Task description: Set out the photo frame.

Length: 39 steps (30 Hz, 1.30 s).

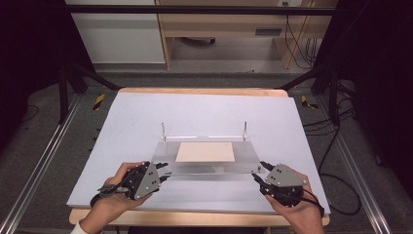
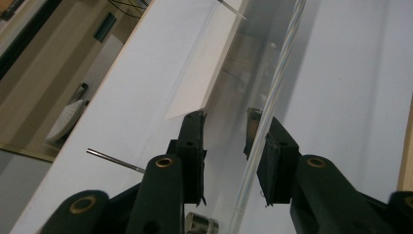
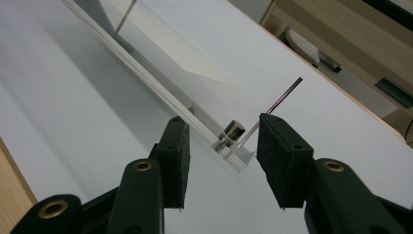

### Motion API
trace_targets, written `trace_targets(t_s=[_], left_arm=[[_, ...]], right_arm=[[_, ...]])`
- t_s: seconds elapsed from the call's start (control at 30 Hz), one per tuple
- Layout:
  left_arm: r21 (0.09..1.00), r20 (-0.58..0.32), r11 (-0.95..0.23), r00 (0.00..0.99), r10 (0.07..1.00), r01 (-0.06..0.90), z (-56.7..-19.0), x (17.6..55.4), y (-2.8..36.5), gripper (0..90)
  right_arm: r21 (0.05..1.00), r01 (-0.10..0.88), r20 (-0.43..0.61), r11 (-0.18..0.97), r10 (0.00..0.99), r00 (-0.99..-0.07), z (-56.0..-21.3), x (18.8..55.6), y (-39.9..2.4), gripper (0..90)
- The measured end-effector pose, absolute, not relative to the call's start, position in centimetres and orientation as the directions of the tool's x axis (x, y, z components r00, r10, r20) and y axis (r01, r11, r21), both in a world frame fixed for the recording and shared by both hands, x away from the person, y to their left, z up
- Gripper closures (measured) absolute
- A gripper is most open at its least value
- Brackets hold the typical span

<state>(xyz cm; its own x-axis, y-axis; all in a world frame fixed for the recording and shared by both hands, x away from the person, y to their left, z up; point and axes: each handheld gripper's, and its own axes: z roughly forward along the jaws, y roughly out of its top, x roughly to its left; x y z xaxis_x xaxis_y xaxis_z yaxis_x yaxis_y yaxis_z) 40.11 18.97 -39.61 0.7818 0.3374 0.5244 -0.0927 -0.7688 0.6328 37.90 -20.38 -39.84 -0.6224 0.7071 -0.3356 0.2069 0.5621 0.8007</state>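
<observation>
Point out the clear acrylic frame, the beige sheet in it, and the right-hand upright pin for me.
clear acrylic frame (image 1: 246,157), high view, bare right part of its plate.
beige sheet (image 1: 205,152), high view, its middle.
right upright pin (image 1: 245,130), high view, mid-shaft.

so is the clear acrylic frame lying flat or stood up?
Lying flat. The clear acrylic frame rests on the white board, the paper sheet inside faces up, and two thin rods rise at its far edge.
</observation>
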Motion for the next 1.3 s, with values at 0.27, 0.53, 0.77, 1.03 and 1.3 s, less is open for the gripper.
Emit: trace_targets(t_s=[0.27,0.53,0.77,1.03,1.3], left_arm=[[0.644,0.531,-0.759,0.771,0.353,-0.095,-39.3,40.1,19.0,68.5],[0.646,0.531,-0.757,0.769,0.356,-0.096,-39.2,40.2,19.1,68.9],[0.649,0.532,-0.755,0.765,0.363,-0.093,-38.8,40.4,19.2,70.0],[0.657,0.51,-0.751,0.773,0.378,-0.066,-37.6,41.1,19.8,71.1],[0.672,0.462,-0.74,0.797,0.389,-0.028,-35.8,42.8,19.9,71.7]], right_arm=[[0.811,0.191,-0.335,0.553,0.706,-0.624,-39.8,38.0,-20.5,56.3],[0.817,0.162,-0.338,0.553,0.688,-0.642,-40.3,38.9,-20.4,52.6],[0.799,0.129,-0.389,0.587,0.669,-0.633,-40.1,38.8,-19.7,60.3],[0.786,0.135,-0.392,0.604,0.654,-0.647,-38.8,38.9,-19.1,62.4],[0.788,0.154,-0.368,0.596,0.658,-0.657,-36.9,40.3,-19.2,62.1]])
